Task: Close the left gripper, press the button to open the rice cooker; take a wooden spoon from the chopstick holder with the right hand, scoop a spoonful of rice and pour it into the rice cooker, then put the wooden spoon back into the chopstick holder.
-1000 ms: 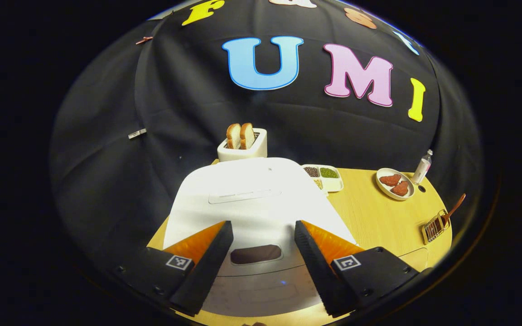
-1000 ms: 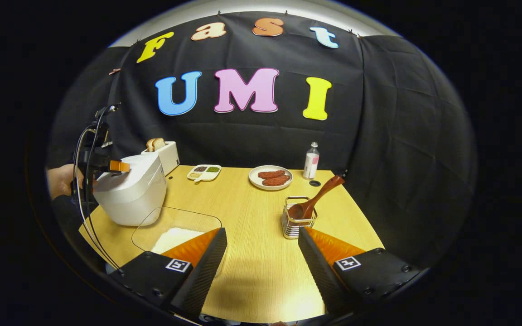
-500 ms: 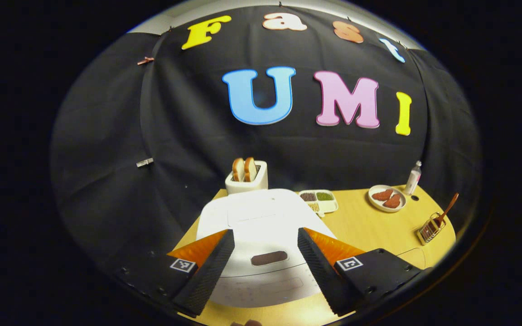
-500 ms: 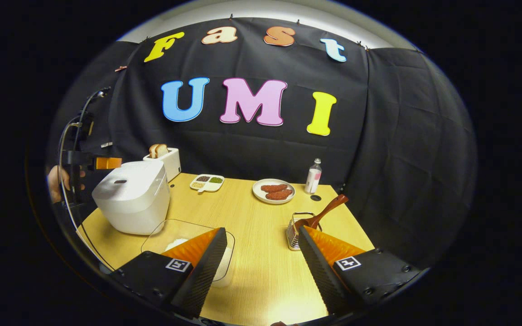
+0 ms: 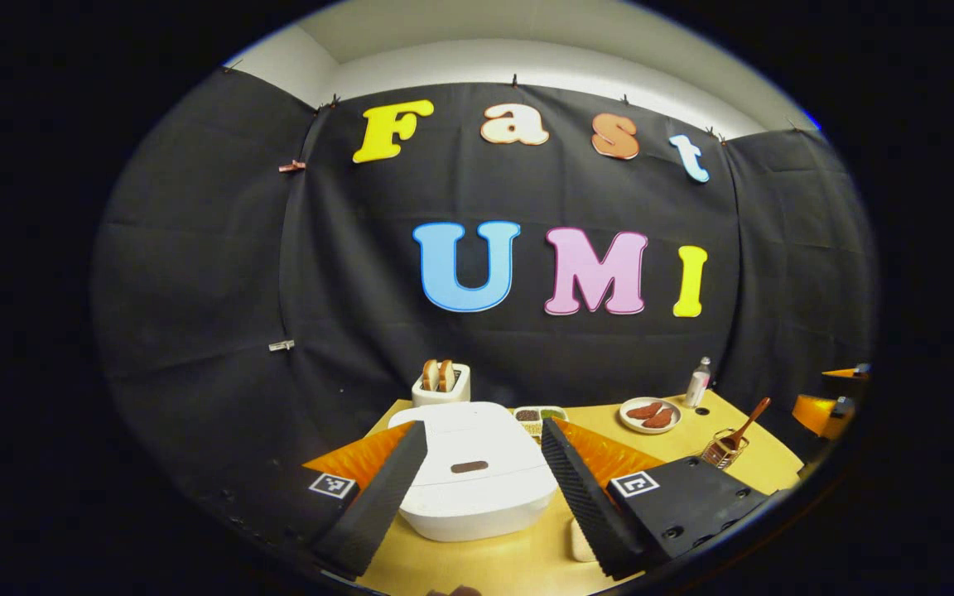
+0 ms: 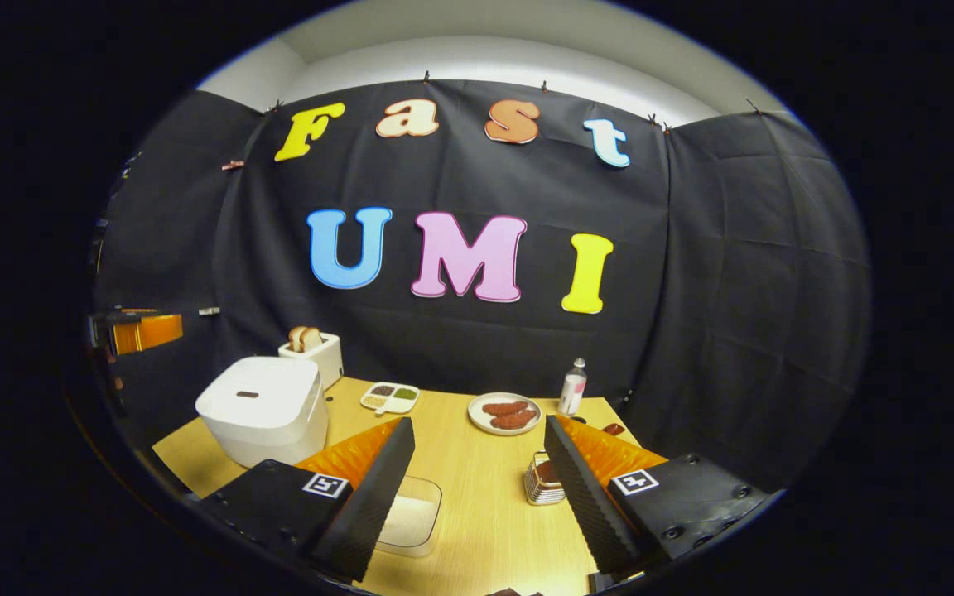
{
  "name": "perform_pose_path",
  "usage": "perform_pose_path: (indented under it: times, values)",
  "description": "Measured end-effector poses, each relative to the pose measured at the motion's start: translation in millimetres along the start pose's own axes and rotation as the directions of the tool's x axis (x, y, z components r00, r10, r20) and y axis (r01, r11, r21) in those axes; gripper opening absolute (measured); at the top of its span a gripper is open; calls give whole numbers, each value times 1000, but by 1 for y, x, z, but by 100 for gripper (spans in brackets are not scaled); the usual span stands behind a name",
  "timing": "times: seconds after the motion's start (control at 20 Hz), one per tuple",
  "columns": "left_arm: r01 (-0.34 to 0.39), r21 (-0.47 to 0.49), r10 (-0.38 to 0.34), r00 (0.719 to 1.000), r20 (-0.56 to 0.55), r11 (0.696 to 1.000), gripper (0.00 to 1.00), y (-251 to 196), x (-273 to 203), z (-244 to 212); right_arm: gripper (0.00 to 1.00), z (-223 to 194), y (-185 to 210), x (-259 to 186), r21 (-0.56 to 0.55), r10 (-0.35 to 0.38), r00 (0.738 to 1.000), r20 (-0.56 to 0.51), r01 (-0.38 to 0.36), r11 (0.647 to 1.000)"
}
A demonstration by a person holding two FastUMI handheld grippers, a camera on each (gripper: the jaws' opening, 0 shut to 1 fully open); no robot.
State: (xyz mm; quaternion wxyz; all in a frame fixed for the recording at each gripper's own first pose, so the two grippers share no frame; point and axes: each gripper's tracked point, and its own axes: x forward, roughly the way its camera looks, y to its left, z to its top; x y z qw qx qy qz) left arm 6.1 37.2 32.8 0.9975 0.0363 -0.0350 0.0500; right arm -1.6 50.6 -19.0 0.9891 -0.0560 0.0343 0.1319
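The white rice cooker (image 5: 477,484) stands with its lid down, well beyond and below my left gripper (image 5: 484,429), whose jaws are open and hold nothing. The rice cooker (image 6: 266,406) sits at the table's left in the right gripper view. My right gripper (image 6: 479,424) is open and hangs above the near table edge. The wire chopstick holder (image 6: 545,480) sits just left of its right finger, which hides most of the wooden spoon (image 6: 612,429). The spoon (image 5: 746,422) leans out of the holder (image 5: 721,451). A clear container of rice (image 6: 411,517) lies by the left finger.
On the wooden table (image 6: 477,497) stand a toaster with bread (image 6: 313,352), a divided dish of beans (image 6: 390,397), a plate of meat (image 6: 503,412) and a small bottle (image 6: 572,386) along the back. The left gripper (image 6: 142,329) shows far left, the right gripper (image 5: 825,410) far right.
Both grippers have drawn back and up from the table. The left one has left the cooker's top, and the lid stays down. Both stay open.
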Motion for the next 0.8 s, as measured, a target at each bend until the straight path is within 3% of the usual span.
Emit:
perform_pose_path:
  times: [0.3, 0.8]
  values:
    - [48, -41, -47, 999, 26, 998, 96, -57, -32, 12, 99, 43, -56, -15, 12, -26, 994, 110, 25, 1000]
    - [41, -8, -40, 999, 30, 999, 96, -105, -53, 20, 99, 18, -108, -42, 42, -71, 993, 91, 68, 997]
